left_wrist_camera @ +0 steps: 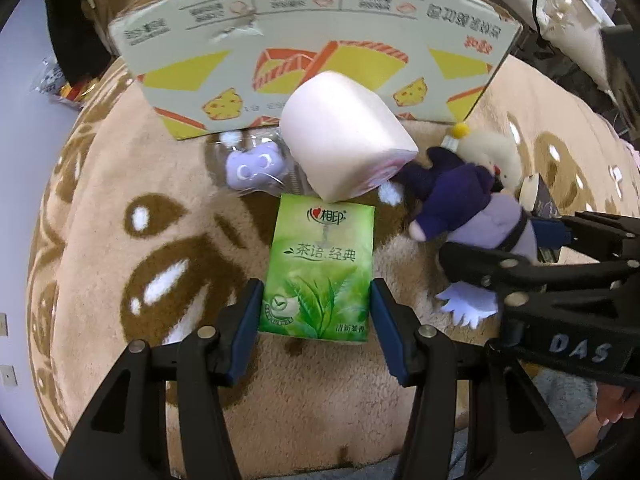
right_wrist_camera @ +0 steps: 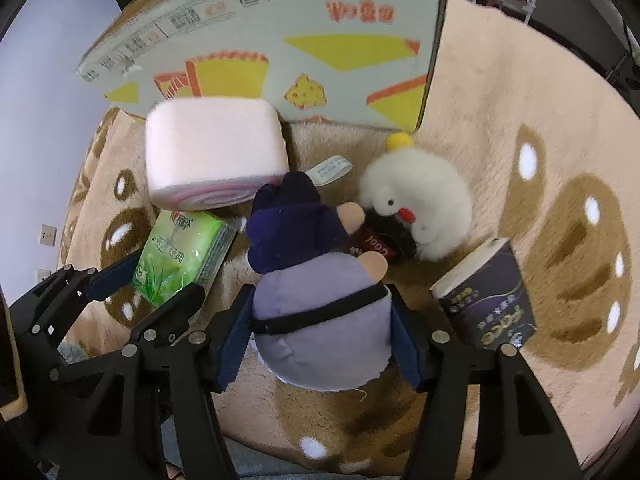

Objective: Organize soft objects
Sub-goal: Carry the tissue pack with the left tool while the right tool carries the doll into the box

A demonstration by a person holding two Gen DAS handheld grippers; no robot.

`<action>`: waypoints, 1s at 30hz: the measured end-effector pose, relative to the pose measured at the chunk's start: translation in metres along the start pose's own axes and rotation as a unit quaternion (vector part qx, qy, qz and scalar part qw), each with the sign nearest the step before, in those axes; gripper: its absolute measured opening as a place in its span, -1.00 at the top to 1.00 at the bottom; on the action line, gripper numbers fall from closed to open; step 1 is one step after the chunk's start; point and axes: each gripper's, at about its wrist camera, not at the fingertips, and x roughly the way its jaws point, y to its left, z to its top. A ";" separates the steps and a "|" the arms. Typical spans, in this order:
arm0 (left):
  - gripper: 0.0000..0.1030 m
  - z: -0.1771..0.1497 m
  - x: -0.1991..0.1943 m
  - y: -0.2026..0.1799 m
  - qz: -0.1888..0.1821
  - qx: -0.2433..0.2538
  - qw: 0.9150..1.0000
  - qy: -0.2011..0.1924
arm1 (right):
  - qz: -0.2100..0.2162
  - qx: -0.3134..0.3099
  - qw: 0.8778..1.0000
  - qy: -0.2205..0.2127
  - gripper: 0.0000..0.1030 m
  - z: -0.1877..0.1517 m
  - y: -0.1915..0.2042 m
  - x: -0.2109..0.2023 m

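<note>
A green tissue pack (left_wrist_camera: 318, 272) lies on the beige rug between the fingers of my left gripper (left_wrist_camera: 316, 320); the blue pads touch its sides. It also shows in the right wrist view (right_wrist_camera: 180, 256). My right gripper (right_wrist_camera: 320, 336) is shut on a purple plush doll (right_wrist_camera: 320, 320), also seen in the left wrist view (left_wrist_camera: 472, 208). A pink foam roll (left_wrist_camera: 344, 140) lies beyond the pack. A white fluffy plush (right_wrist_camera: 420, 204) lies past the doll.
A large cardboard box (left_wrist_camera: 312, 60) stands at the back of the rug (left_wrist_camera: 120, 240). A small lilac toy in clear wrap (left_wrist_camera: 256, 164) lies left of the roll. A dark tissue pack (right_wrist_camera: 488, 296) stands right of the doll.
</note>
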 end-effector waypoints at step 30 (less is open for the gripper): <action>-0.01 0.003 -0.142 0.029 0.072 -0.024 0.955 -0.285 | 0.033 -0.016 0.945 -0.325 -0.28 0.011 -0.019 -0.161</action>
